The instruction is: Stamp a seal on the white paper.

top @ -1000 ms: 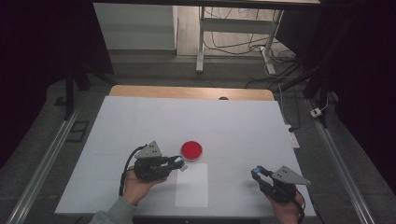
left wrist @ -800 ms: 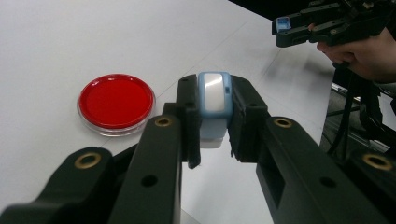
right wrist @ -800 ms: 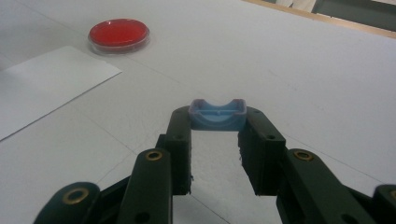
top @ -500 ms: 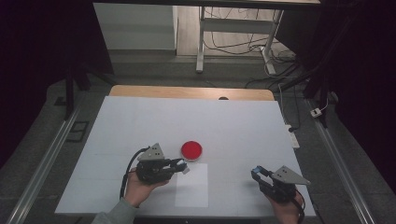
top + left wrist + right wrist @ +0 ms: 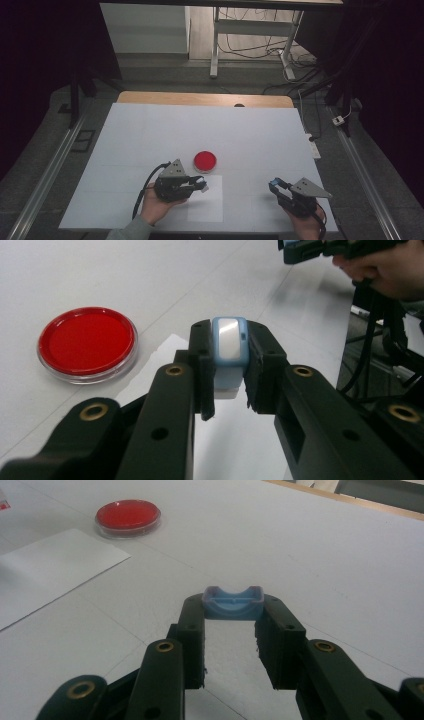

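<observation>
My left gripper (image 5: 201, 186) hangs just over the top left corner of a white paper sheet (image 5: 206, 201), pointing right. Its jaws are shut on a small blue stamp with a white face (image 5: 229, 347), gripped by its sides in the left gripper view (image 5: 229, 340). A round red ink dish (image 5: 205, 160) with a clear rim lies just beyond that gripper (image 5: 87, 343). My right gripper (image 5: 274, 186) rests near the front right of the table, shut on a blue cap (image 5: 233, 602) held across its tips (image 5: 233, 605). The red dish (image 5: 128, 516) and the paper (image 5: 55, 565) lie far to its left.
The white table top (image 5: 250, 135) spreads wide behind the dish, with a wooden strip (image 5: 200, 99) along its far edge. The table's right edge drops to dark cables (image 5: 370, 355). The other hand and its gripper (image 5: 350, 252) sit across the table in the left gripper view.
My left gripper has drifted slightly right and toward the near edge, from beside the dish to over the paper's corner. The right gripper has stayed put.
</observation>
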{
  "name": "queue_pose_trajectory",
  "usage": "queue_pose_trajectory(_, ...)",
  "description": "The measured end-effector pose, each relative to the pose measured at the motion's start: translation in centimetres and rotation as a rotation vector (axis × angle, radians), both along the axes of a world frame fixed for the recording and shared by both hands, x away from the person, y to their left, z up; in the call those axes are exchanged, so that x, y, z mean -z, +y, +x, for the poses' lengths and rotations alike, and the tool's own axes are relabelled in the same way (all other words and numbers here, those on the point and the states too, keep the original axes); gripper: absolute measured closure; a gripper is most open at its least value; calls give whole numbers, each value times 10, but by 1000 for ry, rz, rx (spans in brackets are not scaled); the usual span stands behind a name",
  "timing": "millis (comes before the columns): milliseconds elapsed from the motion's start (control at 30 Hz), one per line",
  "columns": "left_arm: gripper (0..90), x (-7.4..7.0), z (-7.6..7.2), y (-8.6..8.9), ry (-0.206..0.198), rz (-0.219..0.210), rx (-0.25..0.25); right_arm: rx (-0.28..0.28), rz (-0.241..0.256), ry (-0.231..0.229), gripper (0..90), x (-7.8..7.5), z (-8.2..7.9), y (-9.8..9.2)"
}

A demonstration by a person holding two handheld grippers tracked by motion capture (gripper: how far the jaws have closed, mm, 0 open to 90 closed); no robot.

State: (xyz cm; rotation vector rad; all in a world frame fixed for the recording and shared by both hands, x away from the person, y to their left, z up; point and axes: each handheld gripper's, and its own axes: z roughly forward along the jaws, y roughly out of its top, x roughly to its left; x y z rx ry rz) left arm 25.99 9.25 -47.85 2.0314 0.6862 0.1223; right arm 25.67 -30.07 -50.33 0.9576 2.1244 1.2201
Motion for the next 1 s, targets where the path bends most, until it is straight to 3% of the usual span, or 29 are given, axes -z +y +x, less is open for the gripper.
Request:
queue_pose_trajectory(567, 754, 17, 0, -14, -35, 99, 0, -3, 0, -2, 651, 0, 0, 1)
queue_pose_trajectory(1000, 754, 28, 1, -22, -45, 139, 3, -4, -1, -2, 651, 0, 0, 1)
